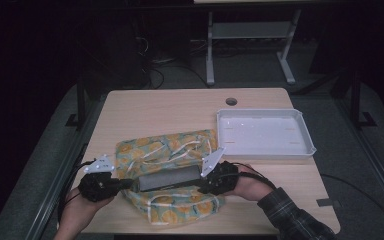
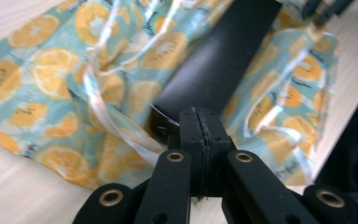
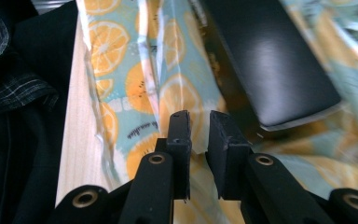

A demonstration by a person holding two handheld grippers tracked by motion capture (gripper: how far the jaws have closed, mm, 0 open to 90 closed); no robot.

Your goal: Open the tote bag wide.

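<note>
Two hand-held grippers flank the dark box [image 1: 169,179] lying on the orange-print bag [image 1: 166,150] mid-bench: left hand-held gripper [image 2: 199,122] fully shut, empty; right hand-held gripper [image 3: 199,122] slightly parted, empty, probably needing a bag edge next.

High view looking down over the table [image 1: 130,107], both tool cameras close, sharing the orange-print bag [image 2: 37,88]
</note>
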